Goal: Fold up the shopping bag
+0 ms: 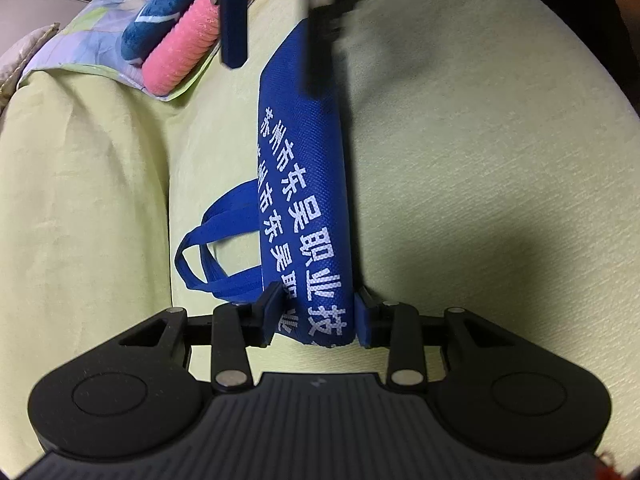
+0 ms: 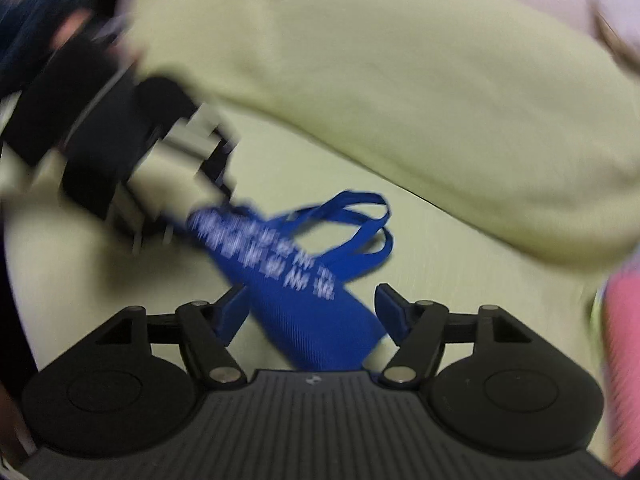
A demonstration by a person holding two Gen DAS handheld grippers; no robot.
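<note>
Left tongs narrowed, clamped on near end of shopping bag: blue woven non-woven fabric, white characters, folded into long strip on pale green sofa cushion. Right tongs spread apart, straddling far end, grip not closed. Looped handles splayed sideways.

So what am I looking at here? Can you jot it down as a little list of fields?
item: blue shopping bag, folded into a long narrow strip, white print on it
handles: blue handles sticking out to one side
surface: pale green sofa
left gripper: shut on one end of the bag
right gripper: open, fingers either side of the other end
nearby: pink towel
</note>
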